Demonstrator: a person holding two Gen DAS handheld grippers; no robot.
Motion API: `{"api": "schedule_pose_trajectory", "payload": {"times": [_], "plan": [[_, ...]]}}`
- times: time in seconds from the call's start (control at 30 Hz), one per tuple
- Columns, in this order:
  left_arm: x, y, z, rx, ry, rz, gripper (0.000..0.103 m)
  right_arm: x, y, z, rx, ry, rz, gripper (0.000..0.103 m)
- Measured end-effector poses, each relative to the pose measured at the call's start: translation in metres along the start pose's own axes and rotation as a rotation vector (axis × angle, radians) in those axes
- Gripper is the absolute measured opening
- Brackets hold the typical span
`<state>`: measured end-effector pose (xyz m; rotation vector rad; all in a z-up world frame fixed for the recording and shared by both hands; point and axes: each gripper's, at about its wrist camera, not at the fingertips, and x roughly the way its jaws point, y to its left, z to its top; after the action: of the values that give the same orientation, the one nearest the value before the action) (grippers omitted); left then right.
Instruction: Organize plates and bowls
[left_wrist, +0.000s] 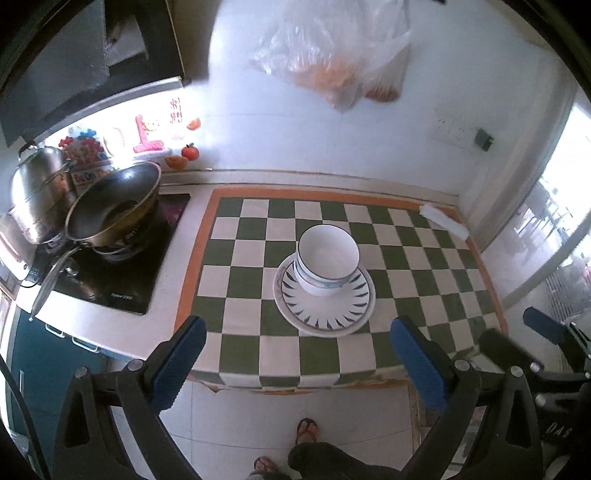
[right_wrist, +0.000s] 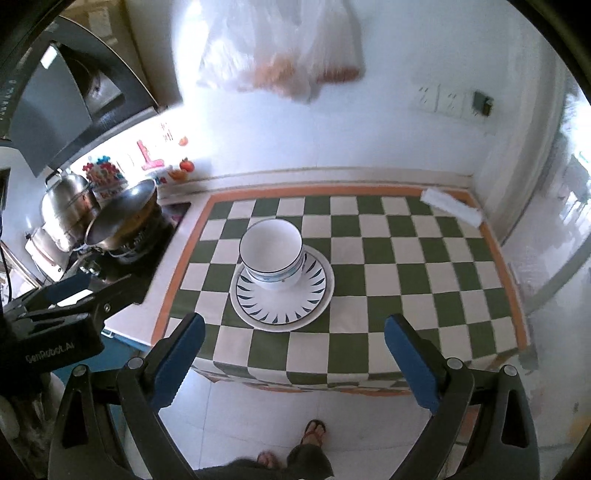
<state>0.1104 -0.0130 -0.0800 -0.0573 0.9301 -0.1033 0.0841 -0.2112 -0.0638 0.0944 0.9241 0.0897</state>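
A white bowl with a dark rim stands upright on a white plate with blue leaf marks, which lies on a larger plain plate, mid-counter on the green and white checked cloth. The same bowl and plate show in the right wrist view. My left gripper is open and empty, held off the counter's front edge. My right gripper is open and empty, also in front of the counter. The right gripper appears at the left view's right edge.
A wok and a steel pot sit on the stove at the left. A white block lies at the cloth's back right corner. Plastic bags hang on the wall above. The person's feet stand below.
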Motion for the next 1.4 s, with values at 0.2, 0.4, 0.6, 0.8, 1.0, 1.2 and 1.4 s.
{"api": "schedule_pose_trajectory", "payload": {"times": [0.2,0.4,0.6,0.8,1.0,1.2,1.4], "plan": [[-0.054,0.009,-0.035,0.025,-0.04,0.015,0.102,-0.07,0.018,-0.035,0.032,-0.074,-0.041,0.1],[-0.096,0.022,-0.068,0.045,-0.079,0.038,0.102,-0.12,0.038,-0.071,0.042,-0.117,-0.072,0.1],[-0.119,0.027,-0.089,0.058,-0.104,0.042,0.102,-0.154,0.058,-0.1,0.034,-0.142,-0.083,0.1],[-0.134,0.031,-0.098,0.061,-0.125,0.048,0.102,-0.173,0.066,-0.112,0.03,-0.172,-0.096,0.1],[-0.139,0.032,-0.106,0.061,-0.13,0.056,0.102,-0.179,0.069,-0.115,0.03,-0.179,-0.095,0.1],[-0.141,0.032,-0.106,0.067,-0.13,0.055,0.102,-0.179,0.069,-0.115,0.029,-0.178,-0.095,0.101],[-0.14,0.033,-0.103,0.063,-0.138,0.051,0.102,-0.18,0.072,-0.115,0.023,-0.176,-0.104,0.101]]}}
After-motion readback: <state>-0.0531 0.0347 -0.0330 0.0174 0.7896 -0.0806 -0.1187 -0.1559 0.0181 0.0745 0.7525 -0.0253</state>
